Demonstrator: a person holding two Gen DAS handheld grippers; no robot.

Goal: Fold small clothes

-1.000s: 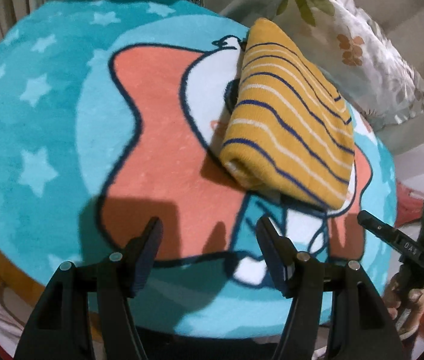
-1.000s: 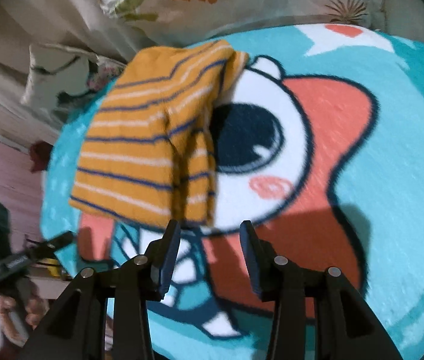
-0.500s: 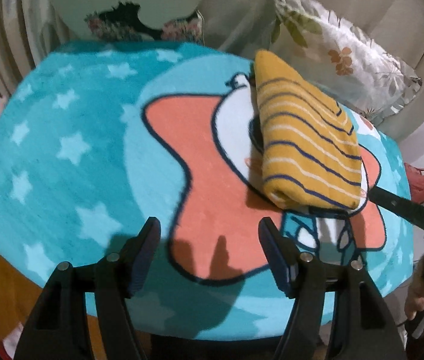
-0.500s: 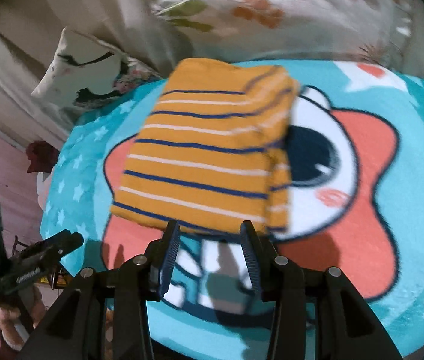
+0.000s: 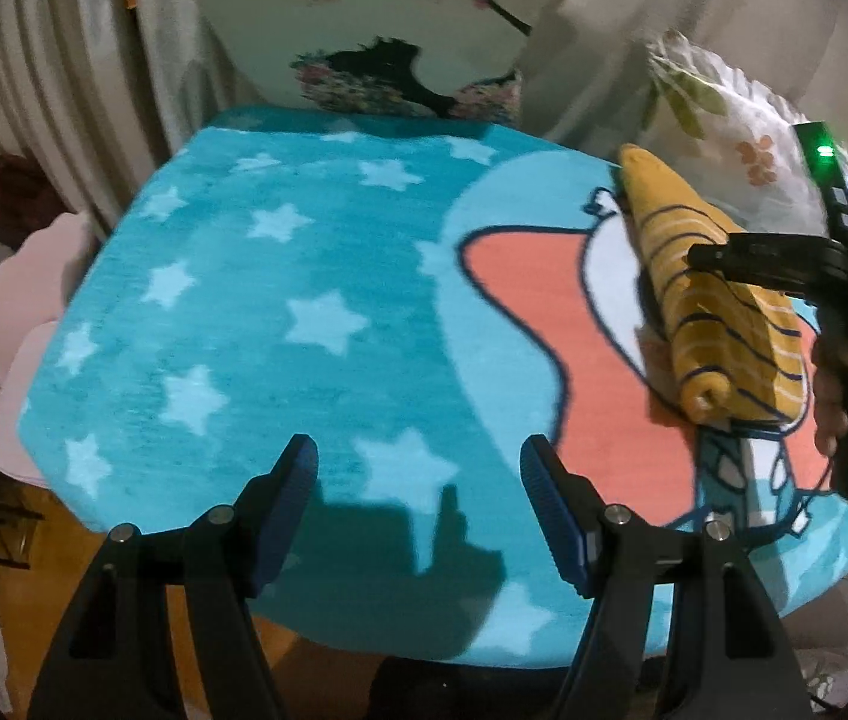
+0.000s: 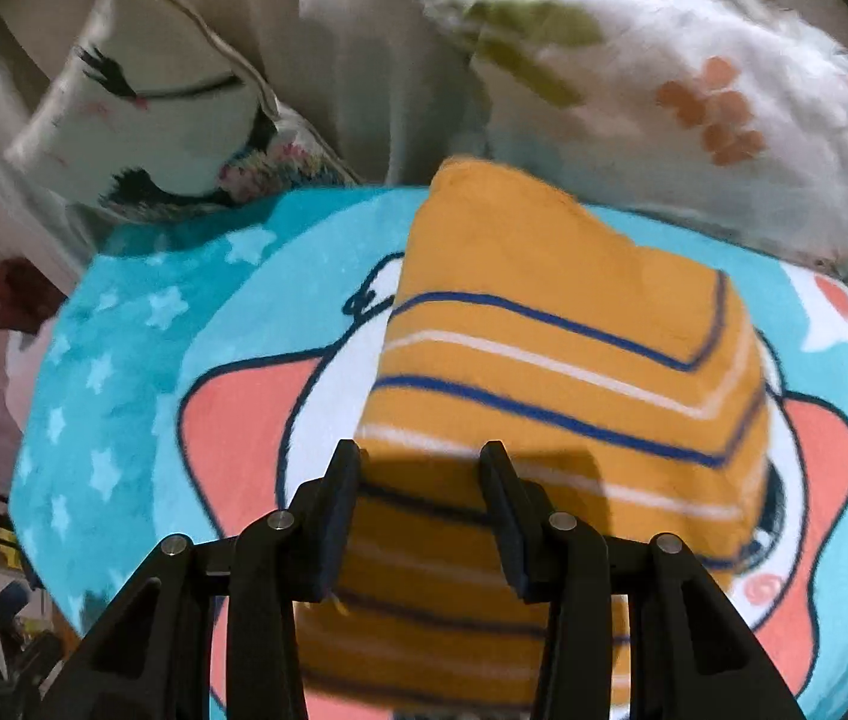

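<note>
A folded mustard-yellow garment with navy and white stripes (image 6: 550, 372) lies on a teal star-patterned blanket (image 6: 124, 372) with a coral cartoon figure. My right gripper (image 6: 421, 483) is open and hovers just over the garment's near edge, fingers apart above the cloth. In the left wrist view the garment (image 5: 718, 324) lies at the right, and the right gripper's black body (image 5: 784, 258) reaches over it. My left gripper (image 5: 418, 471) is open and empty above the starry part of the blanket (image 5: 280, 312), well left of the garment.
A white cushion with a black bird print (image 5: 376, 30) and a floral pillow (image 6: 682, 96) stand behind the blanket. Pale curtains hang at the back. Pink bedding (image 5: 16, 300) lies off the left edge; wooden floor shows below the blanket's near edge.
The left gripper has pulled back and swung left, away from the garment. The right gripper has moved forward over the garment's near edge. The garment has not moved.
</note>
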